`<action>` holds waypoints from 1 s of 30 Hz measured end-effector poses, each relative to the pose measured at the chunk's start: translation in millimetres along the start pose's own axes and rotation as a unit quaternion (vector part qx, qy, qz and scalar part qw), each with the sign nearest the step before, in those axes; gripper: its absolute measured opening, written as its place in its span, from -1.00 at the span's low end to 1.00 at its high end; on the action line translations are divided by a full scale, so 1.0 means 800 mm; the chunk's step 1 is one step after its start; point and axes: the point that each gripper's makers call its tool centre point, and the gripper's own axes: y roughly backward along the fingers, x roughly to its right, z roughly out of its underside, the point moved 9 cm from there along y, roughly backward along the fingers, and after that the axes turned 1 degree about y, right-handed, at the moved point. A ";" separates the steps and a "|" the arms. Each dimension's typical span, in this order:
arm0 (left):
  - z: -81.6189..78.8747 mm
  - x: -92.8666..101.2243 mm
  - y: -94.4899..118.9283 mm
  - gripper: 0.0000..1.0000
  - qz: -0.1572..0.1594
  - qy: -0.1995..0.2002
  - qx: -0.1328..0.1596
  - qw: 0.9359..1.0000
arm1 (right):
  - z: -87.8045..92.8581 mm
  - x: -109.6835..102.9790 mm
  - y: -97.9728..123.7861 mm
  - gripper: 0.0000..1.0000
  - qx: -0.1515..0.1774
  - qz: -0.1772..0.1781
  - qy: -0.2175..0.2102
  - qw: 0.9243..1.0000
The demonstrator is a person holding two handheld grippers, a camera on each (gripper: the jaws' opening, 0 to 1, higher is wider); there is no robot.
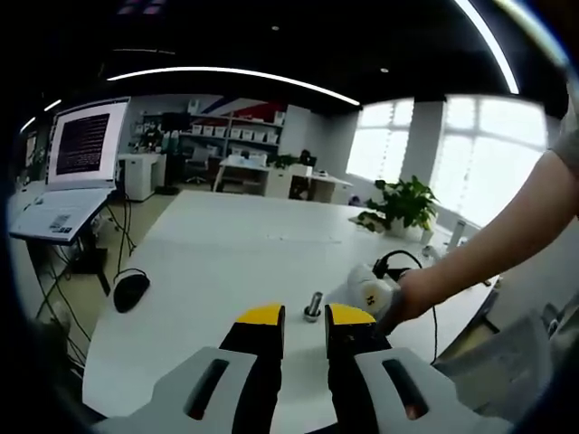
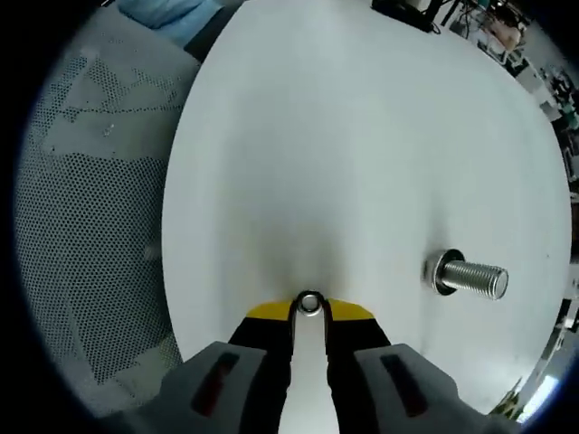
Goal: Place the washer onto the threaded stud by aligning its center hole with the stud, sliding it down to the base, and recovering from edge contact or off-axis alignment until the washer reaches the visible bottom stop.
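White round table (image 1: pixel 226 262); bright windows (image 1: pixel 470 154); curved ceiling light strip (image 1: pixel 235 74); shelving (image 1: pixel 226 136) at back wall.

Bare white table (image 2: pixel 362 136) surrounds the upright threaded stud (image 2: pixel 470 277); a mouse (image 1: pixel 131 290) and potted plant (image 1: pixel 404 204) sit well apart.

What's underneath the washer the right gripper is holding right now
The washer, pinched between the right gripper tips, has bare white table showing below it. The threaded stud stands apart to the side. The washer's underside is hidden.
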 end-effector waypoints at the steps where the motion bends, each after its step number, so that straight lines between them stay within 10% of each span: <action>1: 0.000 0.000 0.000 -0.70 0.000 0.000 0.000 1.000 | 0.000 0.000 0.000 -0.71 -0.002 0.001 -0.002 1.000; 30: 0.003 0.001 -0.002 -0.70 -0.001 -0.004 -0.013 1.000 | 0.022 -0.011 0.008 -0.73 0.060 0.048 -0.036 0.996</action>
